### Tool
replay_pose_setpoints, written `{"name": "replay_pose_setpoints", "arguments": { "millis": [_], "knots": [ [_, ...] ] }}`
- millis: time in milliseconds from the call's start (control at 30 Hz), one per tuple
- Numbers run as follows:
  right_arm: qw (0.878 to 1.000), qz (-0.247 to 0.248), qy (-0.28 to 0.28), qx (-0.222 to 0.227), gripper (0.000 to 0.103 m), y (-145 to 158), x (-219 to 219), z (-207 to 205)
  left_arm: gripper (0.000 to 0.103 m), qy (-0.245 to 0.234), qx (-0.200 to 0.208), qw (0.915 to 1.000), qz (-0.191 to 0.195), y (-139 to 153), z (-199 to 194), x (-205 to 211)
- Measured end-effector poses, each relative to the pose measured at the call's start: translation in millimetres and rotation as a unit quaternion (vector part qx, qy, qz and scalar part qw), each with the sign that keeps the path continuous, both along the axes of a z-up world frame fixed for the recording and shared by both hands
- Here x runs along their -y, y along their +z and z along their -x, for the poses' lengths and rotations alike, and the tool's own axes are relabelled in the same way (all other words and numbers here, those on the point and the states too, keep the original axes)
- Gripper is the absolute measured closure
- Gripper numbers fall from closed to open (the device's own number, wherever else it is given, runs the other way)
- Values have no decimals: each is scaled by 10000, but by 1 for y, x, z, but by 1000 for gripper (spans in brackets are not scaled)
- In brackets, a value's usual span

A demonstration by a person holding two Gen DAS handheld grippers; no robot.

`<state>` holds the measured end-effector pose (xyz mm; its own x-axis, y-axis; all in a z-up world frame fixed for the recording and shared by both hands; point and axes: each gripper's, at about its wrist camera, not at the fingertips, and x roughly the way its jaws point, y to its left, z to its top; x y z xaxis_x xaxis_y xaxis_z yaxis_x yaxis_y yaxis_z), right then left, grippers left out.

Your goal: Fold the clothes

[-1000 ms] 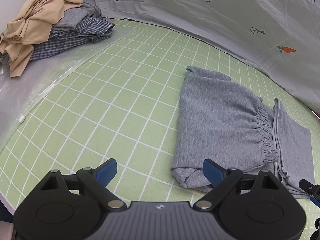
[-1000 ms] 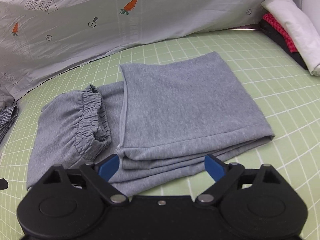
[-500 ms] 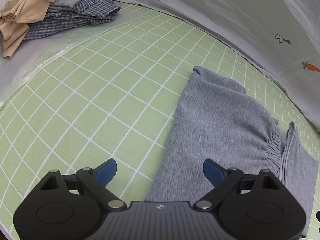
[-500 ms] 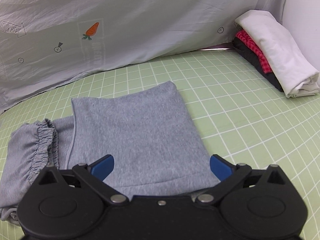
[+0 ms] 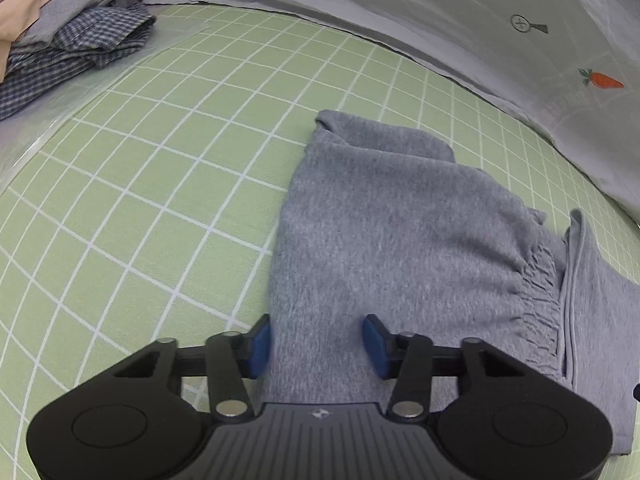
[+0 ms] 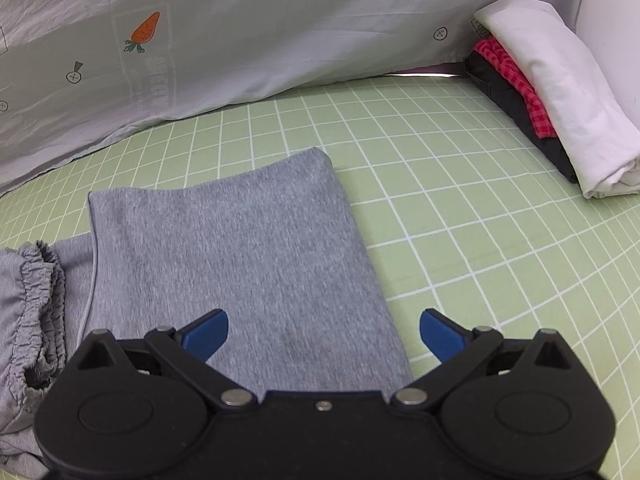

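Note:
Grey folded sweatpants (image 5: 400,240) with an elastic waistband (image 5: 540,292) lie flat on the green grid mat (image 5: 160,200). My left gripper (image 5: 318,344) hovers low over their near left edge. Its jaws are partly narrowed, with fabric lying between the blue fingertips (image 5: 376,344) but not pinched. In the right wrist view the same sweatpants (image 6: 240,240) fill the lower left. My right gripper (image 6: 324,334) is wide open over their near right edge, one fingertip (image 6: 208,332) above the cloth and the other above the mat.
A loose heap of beige, grey and checked clothes (image 5: 60,40) sits at the far left. A folded stack of white, red-checked and dark garments (image 6: 540,92) stands at the far right. A grey carrot-print sheet (image 6: 240,40) hangs along the back.
Both grippers have come forward and down over the sweatpants. The left jaws have narrowed from wide open to about half that gap. The right jaws stay wide open.

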<state>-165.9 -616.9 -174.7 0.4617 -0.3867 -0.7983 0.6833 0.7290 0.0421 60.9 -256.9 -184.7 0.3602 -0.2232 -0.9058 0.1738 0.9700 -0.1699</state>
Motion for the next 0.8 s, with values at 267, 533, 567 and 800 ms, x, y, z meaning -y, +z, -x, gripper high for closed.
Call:
{"name": "replay_pose_setpoints", "arguments": {
  "millis": [267, 533, 567, 800],
  "knots": [
    [9997, -8, -233, 14, 0, 1, 0, 10, 95, 225, 103, 9995, 188, 7, 0, -16],
    [9993, 55, -351, 122, 0, 7, -2, 18, 96, 312, 559, 9976, -253, 30, -20, -51],
    [9992, 63, -360, 130, 0, 8, -2, 19, 96, 374, 606, 9973, -173, 35, -22, -55],
    [9984, -103, -518, 189, 0, 3, 3, 25, 97, -357, 1088, 9928, 356, 72, -5, -8]
  ]
}}
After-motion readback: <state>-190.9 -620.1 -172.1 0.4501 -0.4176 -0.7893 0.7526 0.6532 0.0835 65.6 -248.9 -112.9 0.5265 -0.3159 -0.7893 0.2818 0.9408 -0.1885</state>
